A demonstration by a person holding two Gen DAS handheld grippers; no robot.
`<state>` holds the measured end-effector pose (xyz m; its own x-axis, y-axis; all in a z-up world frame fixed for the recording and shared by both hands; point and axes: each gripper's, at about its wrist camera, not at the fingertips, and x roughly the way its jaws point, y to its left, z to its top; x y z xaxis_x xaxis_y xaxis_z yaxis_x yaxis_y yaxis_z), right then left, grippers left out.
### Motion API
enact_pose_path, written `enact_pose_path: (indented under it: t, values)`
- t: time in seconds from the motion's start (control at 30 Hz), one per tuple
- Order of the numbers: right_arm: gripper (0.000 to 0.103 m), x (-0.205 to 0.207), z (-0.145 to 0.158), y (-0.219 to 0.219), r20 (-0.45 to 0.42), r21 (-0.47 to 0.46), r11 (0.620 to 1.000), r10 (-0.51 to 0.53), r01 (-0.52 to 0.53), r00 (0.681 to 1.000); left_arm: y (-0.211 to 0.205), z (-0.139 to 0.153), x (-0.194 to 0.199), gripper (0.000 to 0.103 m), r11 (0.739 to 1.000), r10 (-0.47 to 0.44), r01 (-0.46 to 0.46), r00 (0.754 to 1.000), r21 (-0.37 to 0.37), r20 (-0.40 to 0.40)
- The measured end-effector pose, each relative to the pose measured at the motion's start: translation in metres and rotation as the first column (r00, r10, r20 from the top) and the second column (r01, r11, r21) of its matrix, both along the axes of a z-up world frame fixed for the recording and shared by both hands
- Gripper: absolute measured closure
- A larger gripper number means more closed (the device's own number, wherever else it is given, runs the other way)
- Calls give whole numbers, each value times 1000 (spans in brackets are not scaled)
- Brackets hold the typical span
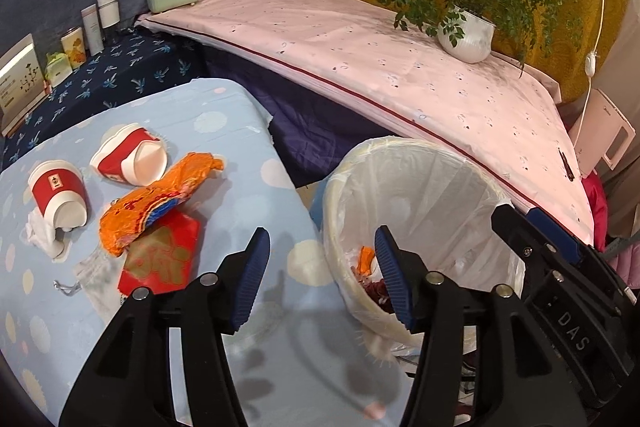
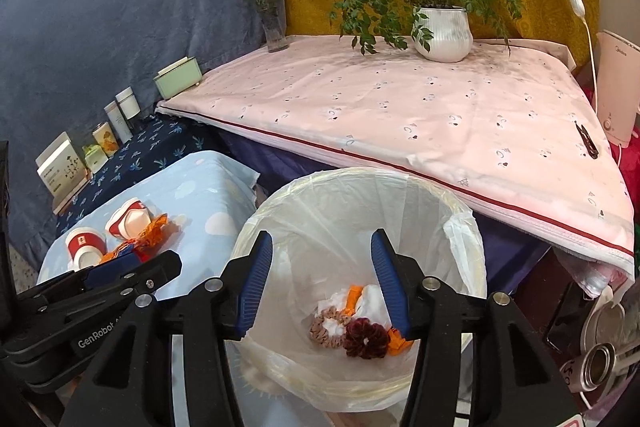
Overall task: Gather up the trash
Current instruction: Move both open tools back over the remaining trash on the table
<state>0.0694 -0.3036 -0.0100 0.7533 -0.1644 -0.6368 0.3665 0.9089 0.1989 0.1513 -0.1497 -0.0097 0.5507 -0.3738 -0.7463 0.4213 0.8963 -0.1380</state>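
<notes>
left gripper [image 1: 320, 277] wide open, empty, over table edge | right gripper [image 2: 320, 283] wide open, empty, above bin [image 2: 460, 223] | orange wrapper [image 1: 160, 203] lies left, probably light, crinkly, slippery; pinch its raised far edge

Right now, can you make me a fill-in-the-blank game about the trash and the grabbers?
1. Both paper cups on the blue tablecloth are lying on their ____.
2. The right gripper hovers over the ____, jaws open and empty.
3. The left gripper holds ____.
4. The orange wrapper partly covers a ____ envelope.

Missing words: sides; trash bin; nothing; red
</notes>
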Motion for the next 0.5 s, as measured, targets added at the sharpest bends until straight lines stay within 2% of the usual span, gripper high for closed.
enact_pose_path:
  t: [0.5]
  values:
    - [49, 1, 10, 54, -1, -3, 996, 88, -88, 996, 61, 2, -6, 50, 996, 90, -91, 996, -3, -10]
